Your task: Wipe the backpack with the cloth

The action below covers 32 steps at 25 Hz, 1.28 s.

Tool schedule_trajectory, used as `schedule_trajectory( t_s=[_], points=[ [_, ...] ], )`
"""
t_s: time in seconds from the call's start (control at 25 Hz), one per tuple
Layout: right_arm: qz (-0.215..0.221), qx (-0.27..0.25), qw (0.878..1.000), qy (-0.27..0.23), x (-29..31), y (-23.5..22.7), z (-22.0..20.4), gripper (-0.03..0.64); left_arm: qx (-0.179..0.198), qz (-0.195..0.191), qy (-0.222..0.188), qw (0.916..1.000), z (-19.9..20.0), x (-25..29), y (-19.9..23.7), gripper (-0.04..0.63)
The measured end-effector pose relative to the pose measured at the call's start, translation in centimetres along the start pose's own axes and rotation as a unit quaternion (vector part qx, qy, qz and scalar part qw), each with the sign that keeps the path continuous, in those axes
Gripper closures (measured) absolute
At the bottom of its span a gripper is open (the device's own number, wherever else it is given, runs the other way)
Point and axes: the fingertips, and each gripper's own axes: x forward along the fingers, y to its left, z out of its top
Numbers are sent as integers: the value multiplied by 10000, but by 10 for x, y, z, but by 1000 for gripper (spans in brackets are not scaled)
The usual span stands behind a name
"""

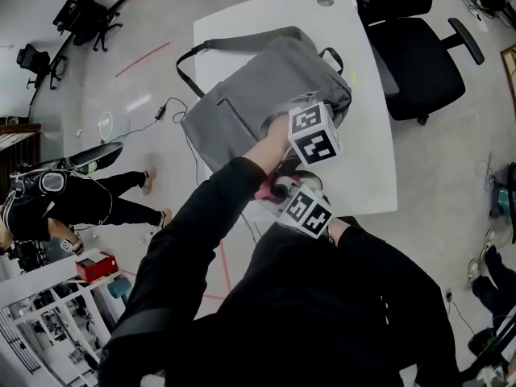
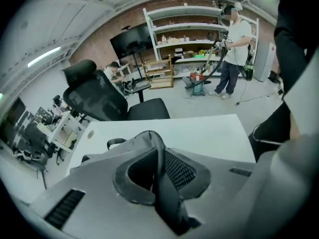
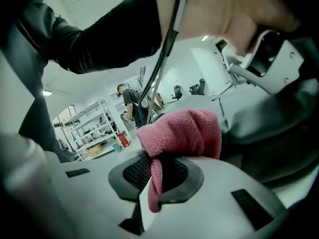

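Right gripper [image 3: 162,176] clamps pink cloth [image 3: 185,131]; left gripper [image 2: 159,176] pinches backpack [image 1: 258,87].

"What colour was the backpack [image 1: 266,87]?"

"Grey, with a darker grey strap, and it lay on a white counter [image 1: 367,180]."

"And the cloth [image 3: 182,131]?"

"Pink, with a fine looped texture."

"The left hand-held gripper [image 2: 160,183] and right hand-held gripper [image 3: 158,180]?"

"Pale grey shells and dark grey meshed pads. Their cubes bore black-and-white square markers."

"Farther off?"

"A black chair [image 1: 419,47] stood at the far right on the grey floor [image 1: 451,176]. A red line [image 1: 142,59] crossed the floor at the far left."
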Motion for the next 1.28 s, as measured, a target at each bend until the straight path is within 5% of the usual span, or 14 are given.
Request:
schedule_trajectory(
  t_s=[0.16, 0.36, 0.56, 0.76, 0.96, 1.08, 1.16, 1.28],
  points=[
    [-194, -269, 9994, 118, 9, -1, -3, 577, -569, 100, -870, 9945, 11, -36, -6, 505],
    [-330, -341, 9987, 206, -22, -21, -15, 577, -2145, 1037, -1966, 9511, -24, -128, 37, 498],
    [-876, -89, 9959, 193, -75, -66, -27, 577, -3235, 1886, -1742, 9108, -135, -194, 22, 499],
    [-2440, 683, 9673, -79, -153, -155, -39, 577, -4188, 2210, -1617, 8658, -203, -236, -16, 499],
    [-3874, 1274, 9119, -471, -234, -214, -44, 577, -4351, 2384, -1575, 8538, -222, -255, -28, 499],
    [-4317, 1447, 8881, -630, -256, -224, -46, 577, -4534, 2397, -1582, 8438, -230, -257, -36, 499],
    [-4229, 1448, 8920, -679, -247, -215, -44, 577, -4605, 2388, -1582, 8402, -232, -257, -43, 499],
    [-3514, 1223, 9262, -617, -195, -174, -34, 577, -4603, 2353, -1569, 8415, -230, -255, -50, 499]
  ],
)
